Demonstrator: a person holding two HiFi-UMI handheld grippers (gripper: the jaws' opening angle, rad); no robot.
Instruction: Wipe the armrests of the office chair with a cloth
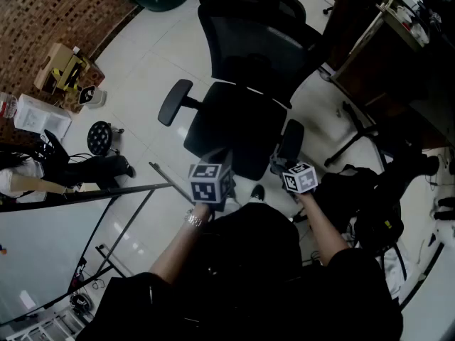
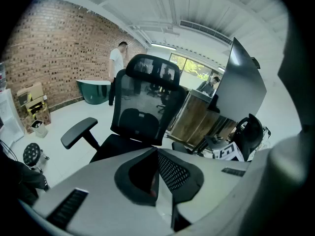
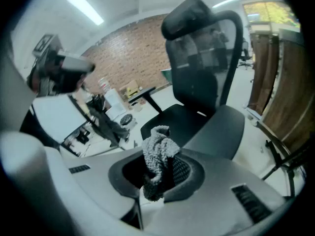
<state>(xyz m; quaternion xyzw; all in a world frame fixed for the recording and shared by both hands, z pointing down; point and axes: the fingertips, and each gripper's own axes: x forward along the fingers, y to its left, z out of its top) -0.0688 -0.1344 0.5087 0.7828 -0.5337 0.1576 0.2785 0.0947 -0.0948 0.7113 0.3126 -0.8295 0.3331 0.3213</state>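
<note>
Cloth (image 3: 158, 154): grey and bunched, clamped upright between the jaws of the right gripper (image 3: 157, 173), low centre of the right gripper view.

Nearer armrest (image 1: 290, 139) of the office chair (image 1: 256, 41): right of centre in the head view, just above that gripper. Contact cannot be confirmed. Its long axis runs roughly up and down the frame, in line with the gripper's reach.

Other armrest (image 1: 175, 101): left of centre, across the seat (image 1: 234, 126), well apart from both grippers.

Left gripper (image 2: 157, 176): jaws closed together, nothing between them.

Judgement: the right gripper is nearer. A short forward advance should lay the cloth on the nearer armrest, followed by strokes along its length.
</note>
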